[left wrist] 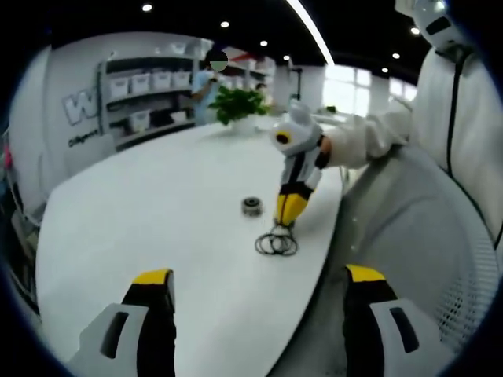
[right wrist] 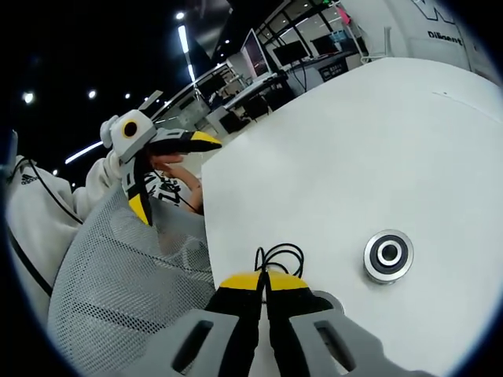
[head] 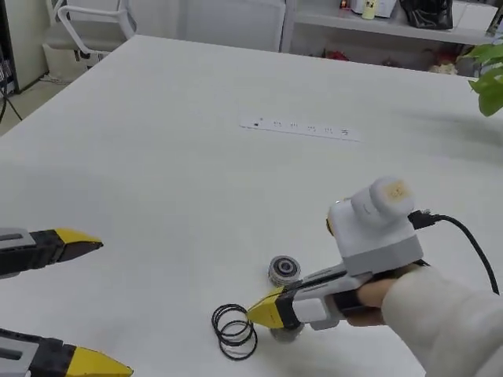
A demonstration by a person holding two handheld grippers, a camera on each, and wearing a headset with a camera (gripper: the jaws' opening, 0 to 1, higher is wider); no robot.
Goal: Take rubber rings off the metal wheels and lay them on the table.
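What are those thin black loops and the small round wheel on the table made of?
The black loops look like rubber: thin, dull black, lying flat and overlapping. The wheel looks like metal: a silvery, shiny rim around a dark band, much like a bearing, though which metal it is cannot be told.

Your white table top [head: 157, 157]: smooth, matt. Your thin black rubber rings [head: 234, 330]: dull, smooth. Your round silver metal wheel [head: 284, 269]: polished, glossy rim, dark centre. Your right gripper [head: 251, 312]: yellow plastic tips, slight sheen; grey and white plastic body, matt. Your white cloth sleeve [head: 448, 314]: matt, creased. Your white mesh chair back [right wrist: 118, 290]: open weave.
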